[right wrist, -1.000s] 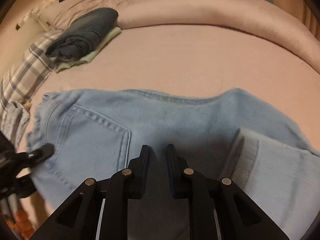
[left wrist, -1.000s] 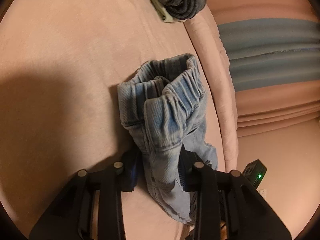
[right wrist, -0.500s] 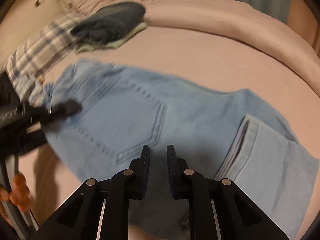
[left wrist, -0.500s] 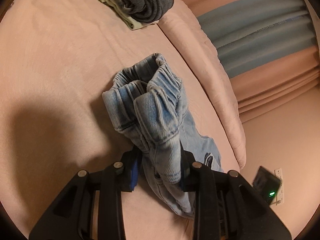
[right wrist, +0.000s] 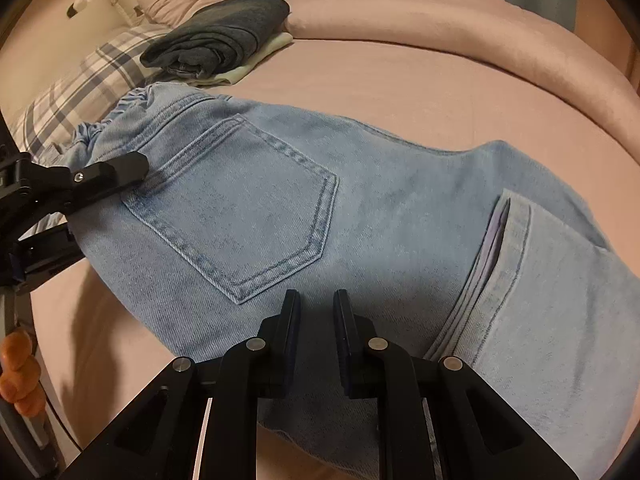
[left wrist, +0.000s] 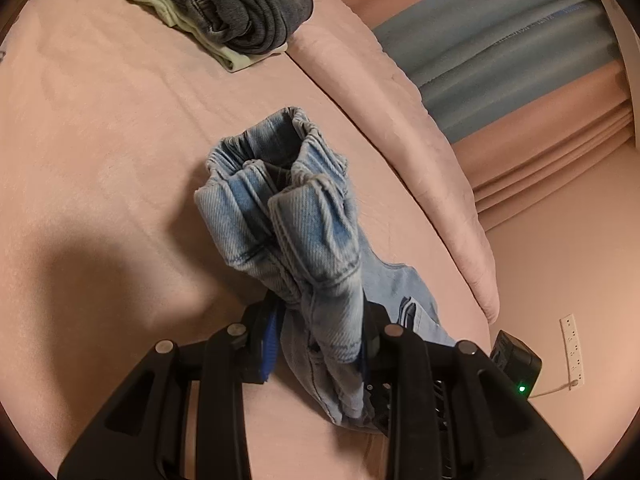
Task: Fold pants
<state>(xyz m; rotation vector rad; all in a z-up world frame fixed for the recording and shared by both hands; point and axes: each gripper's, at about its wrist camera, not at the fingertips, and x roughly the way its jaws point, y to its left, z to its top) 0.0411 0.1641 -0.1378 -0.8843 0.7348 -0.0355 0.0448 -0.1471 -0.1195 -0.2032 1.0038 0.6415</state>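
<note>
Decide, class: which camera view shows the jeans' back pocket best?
The right wrist view: the back pocket lies flat, its whole stitched outline visible on the jeans. The left wrist view shows only the bunched waistband, no pocket.

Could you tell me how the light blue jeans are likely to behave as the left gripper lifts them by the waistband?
The light blue jeans look floppy: the waistband bunches inside the left gripper. The free legs will probably drape and drag across the bed. Layered denim seems fairly heavy.

Two close wrist views, both over the pants [left wrist: 296, 240] [right wrist: 280, 208].
</note>
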